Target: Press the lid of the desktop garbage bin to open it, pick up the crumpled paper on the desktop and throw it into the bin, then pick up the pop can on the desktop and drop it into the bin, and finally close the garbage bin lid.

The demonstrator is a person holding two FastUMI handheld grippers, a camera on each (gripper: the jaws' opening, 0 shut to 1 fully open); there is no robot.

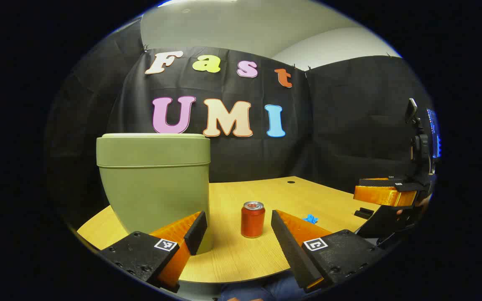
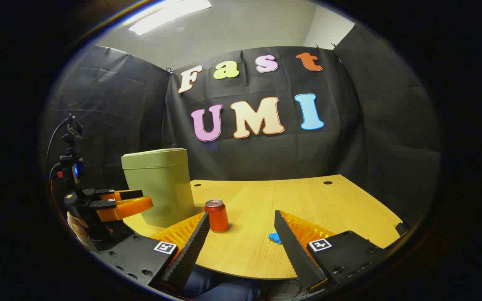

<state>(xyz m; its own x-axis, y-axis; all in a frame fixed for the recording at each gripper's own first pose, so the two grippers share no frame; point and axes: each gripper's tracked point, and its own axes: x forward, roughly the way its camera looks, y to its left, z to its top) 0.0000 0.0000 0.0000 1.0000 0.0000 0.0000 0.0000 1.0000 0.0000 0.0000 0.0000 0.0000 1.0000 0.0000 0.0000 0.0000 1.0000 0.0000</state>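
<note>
I had the left gripper (image 1: 237,234) low at the near edge of the table (image 1: 266,255), fingers spread wide and nothing between them. Straight ahead through that gap stood the can (image 1: 252,219), upright on the wood, clear of both fingers. The bin (image 1: 155,184) sat to the left of it, lid (image 1: 153,148) down flat, its front corner just behind my left finger. A small blue scrap, the paper (image 1: 310,218), lay past the right finger, right of the can and apart from it. Off at the right edge I saw the other gripper with a hand behind it, hovering above the table.

From the right gripper view, the right gripper (image 2: 241,236) was spread open too, gripping nothing, poised over the near edge. The can (image 2: 217,215) stood just beyond my left finger, with the bin (image 2: 159,186) behind and left of it, lid shut. The paper (image 2: 275,238) lay right beside the inner face of the right finger; I could not tell whether it touched. The left gripper (image 2: 124,205) hung at the left, in front of the bin
</note>
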